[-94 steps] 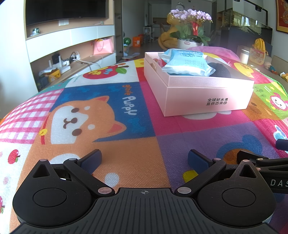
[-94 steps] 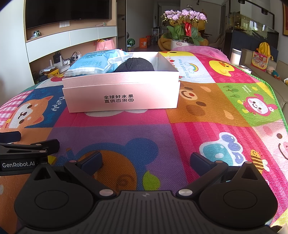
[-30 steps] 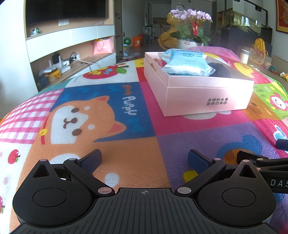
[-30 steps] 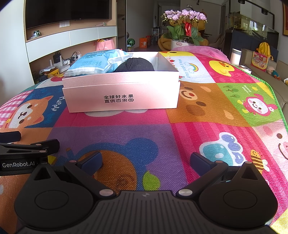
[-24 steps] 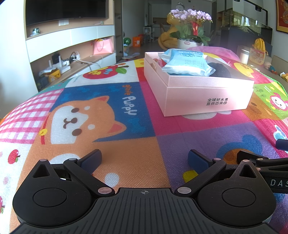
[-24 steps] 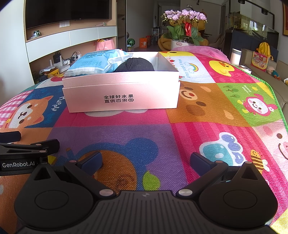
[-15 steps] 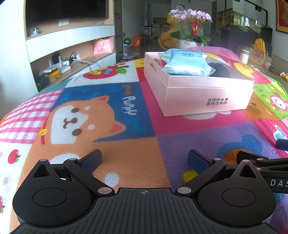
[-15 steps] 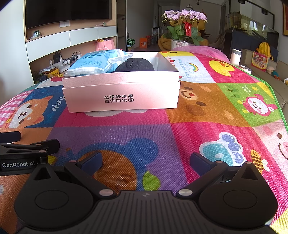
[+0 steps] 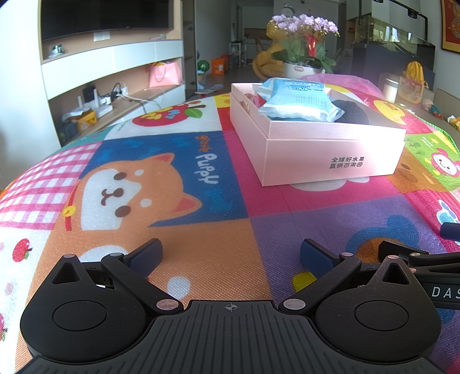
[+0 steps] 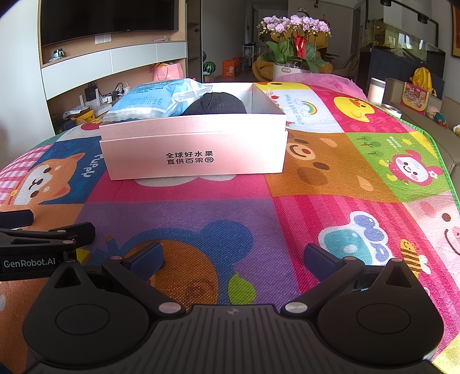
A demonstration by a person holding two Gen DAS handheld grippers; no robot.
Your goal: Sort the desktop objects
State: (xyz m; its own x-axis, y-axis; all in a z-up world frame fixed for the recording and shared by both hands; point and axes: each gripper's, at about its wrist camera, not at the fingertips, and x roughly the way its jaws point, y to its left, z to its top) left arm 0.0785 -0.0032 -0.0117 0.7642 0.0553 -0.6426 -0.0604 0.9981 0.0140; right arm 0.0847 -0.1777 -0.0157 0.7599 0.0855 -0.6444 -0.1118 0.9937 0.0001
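Note:
A pale pink box (image 9: 330, 149) (image 10: 195, 152) stands on the cartoon play mat (image 9: 172, 172) (image 10: 330, 178). Inside it lie a light blue wipes pack (image 9: 296, 99) (image 10: 155, 99) and a black rounded object (image 9: 352, 112) (image 10: 218, 103); something pink (image 9: 251, 96) peeks out at the far left corner. My left gripper (image 9: 230, 256) rests low over the mat, open and empty, well short of the box. My right gripper (image 10: 233, 257) is likewise open and empty, facing the box's printed front. Each gripper shows at the other view's edge: the right one (image 9: 422, 259), the left one (image 10: 37, 238).
A potted orchid (image 9: 302, 51) (image 10: 293, 43) stands beyond the mat's far end. A shelf unit with a TV (image 9: 106, 17) lines the left wall. A white cylinder (image 10: 376, 92) and toys sit off the mat's right edge. Open mat lies between grippers and box.

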